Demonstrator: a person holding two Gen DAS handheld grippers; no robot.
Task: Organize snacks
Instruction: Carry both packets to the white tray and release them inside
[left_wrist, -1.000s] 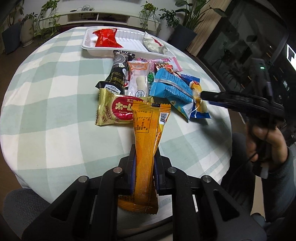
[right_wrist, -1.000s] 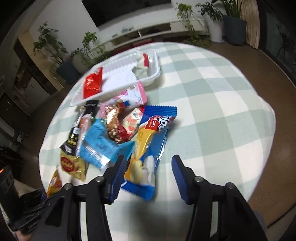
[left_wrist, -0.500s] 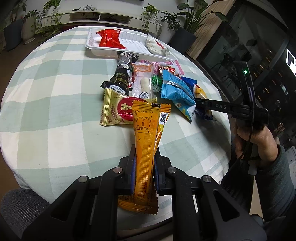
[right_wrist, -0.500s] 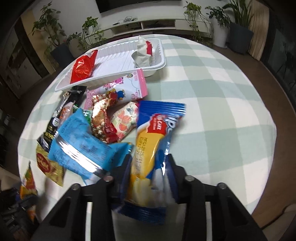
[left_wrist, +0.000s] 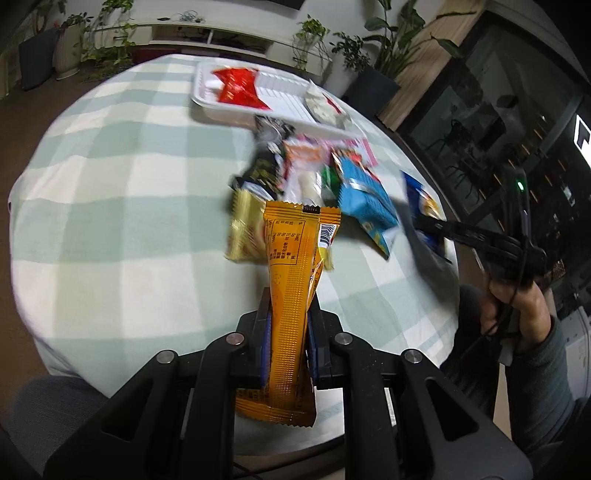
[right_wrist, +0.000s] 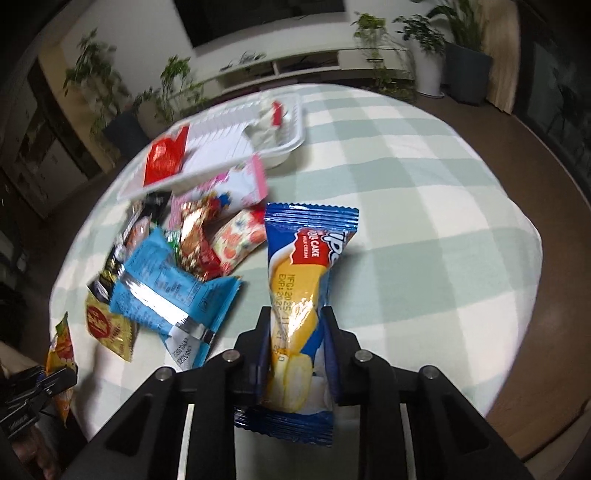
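The snacks are mostly in a loose pile (right_wrist: 192, 258) at the middle of the desk (right_wrist: 424, 229), just before the white tray (right_wrist: 291, 136) near its far edge. The left tongs (left_wrist: 288, 332) pinch an orange packet (left_wrist: 291, 295). The right tongs (right_wrist: 295, 343) are closing on a blue cake packet (right_wrist: 306, 266) between them. I judge the pick-up step is nearly done; next, both packets must be carried to the tray.

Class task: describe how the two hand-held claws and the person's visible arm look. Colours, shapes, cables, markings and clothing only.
Both claws are matt black plastic linkages with round silver pivot pins and blue pads inside the fingers: left claw, right claw. Seen from the left wrist view, the right claw's handle carries a small green light and a thin black cable. The hand gripping it comes out of a grey sleeve.
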